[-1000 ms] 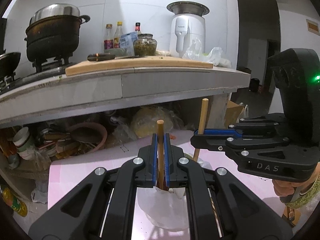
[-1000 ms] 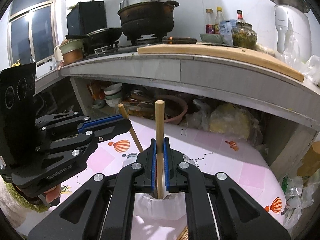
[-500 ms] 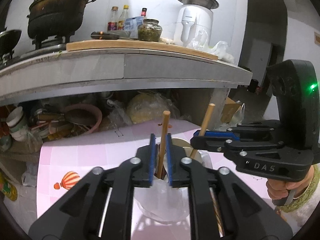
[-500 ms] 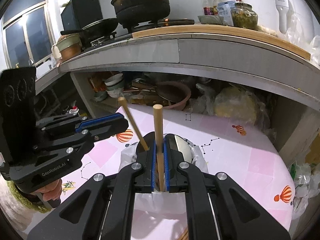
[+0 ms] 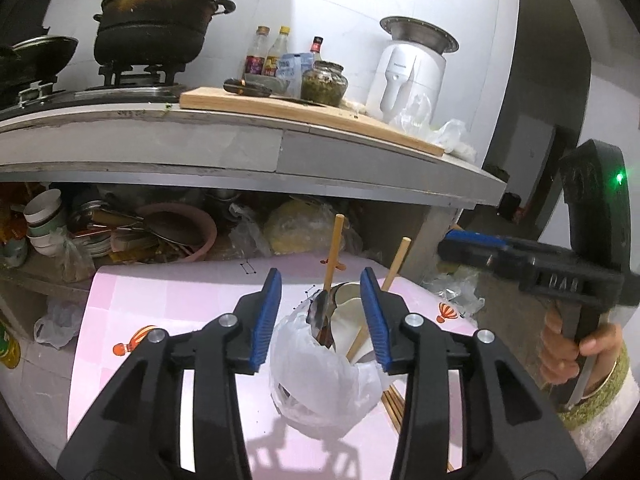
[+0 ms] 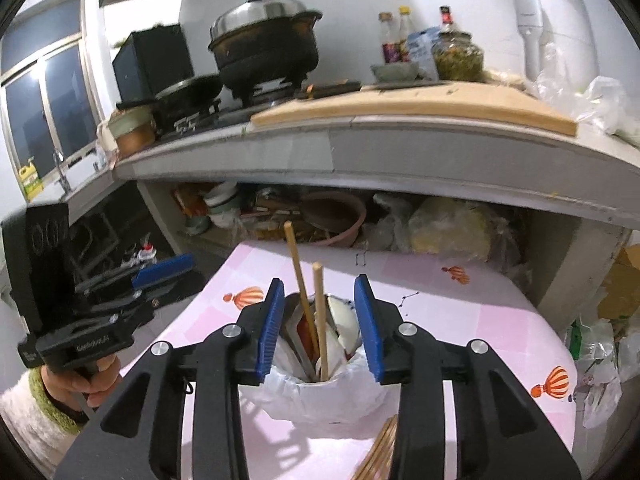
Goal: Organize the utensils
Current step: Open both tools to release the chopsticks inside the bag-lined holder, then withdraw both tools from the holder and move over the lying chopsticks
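- Both grippers have let go: a second ago each clamped one wooden chopstick upright, and their jaws have just been opening, so the blue pads now stand clear of the sticks.
- Left gripper (image 5: 320,320) shows its pads parted to a middling gap, with nothing pressed between them; the cup's mouth and the lower part of one chopstick show through the gap.
- Right gripper (image 6: 318,324) is likewise parted, and both chopsticks rise through the gap without touching either pad.
- First chopstick (image 5: 334,252), pale wood with a blunt round tip, leans slightly in the white cup (image 5: 352,312).
- Second chopstick (image 5: 396,264) slants to the right in the same cup, its tip lower than the first in the left wrist view.
- A metal spoon (image 5: 319,312) also stands in the cup, bowl upward.
- The cup sits inside a crumpled white plastic bag (image 5: 316,376) on a pink tablecloth (image 5: 168,304) printed with orange balloons.
- More loose chopsticks (image 6: 378,452) lie flat on the cloth just beside the bag.
- Behind the table, a grey kitchen counter (image 5: 240,148) carries a wooden cutting board (image 5: 304,110) and a lidded black pot (image 5: 156,20) on a burner.
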